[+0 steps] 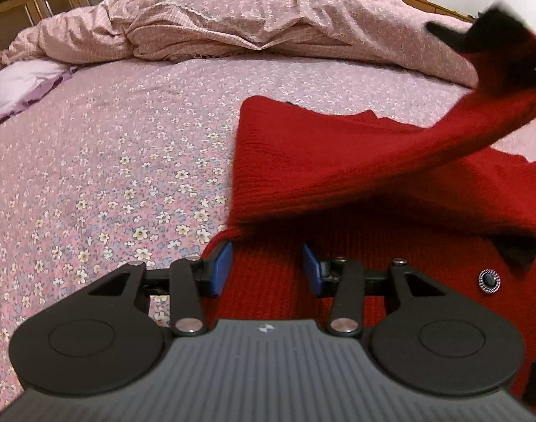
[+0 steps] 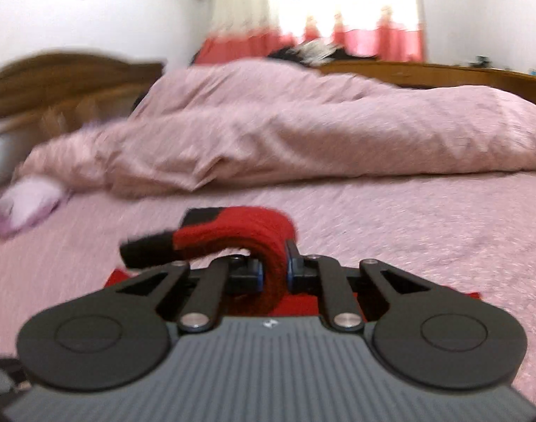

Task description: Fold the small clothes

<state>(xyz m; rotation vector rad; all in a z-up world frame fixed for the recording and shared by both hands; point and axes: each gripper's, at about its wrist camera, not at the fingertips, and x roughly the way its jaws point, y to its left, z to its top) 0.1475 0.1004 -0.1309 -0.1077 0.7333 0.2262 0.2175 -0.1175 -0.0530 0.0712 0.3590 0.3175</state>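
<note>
— Across the bed (image 1: pixel 109 161), what covers it?
— A pink flowered sheet, with a rumpled pink quilt (image 1: pixel 253 17) heaped at the far side, a wooden headboard (image 2: pixel 67 70) and red curtains (image 2: pixel 366 40) beyond.
— And the red cardigan (image 1: pixel 303 161)?
— Spread on the sheet. The right tool (image 2: pixel 273 270) is clamped on its black-cuffed sleeve (image 2: pixel 232 237), lifted clear of the bed.
— The left tool (image 1: pixel 266 269)?
— Jaws apart, over the cardigan's near edge; whether the pads touch it I cannot tell.
</note>
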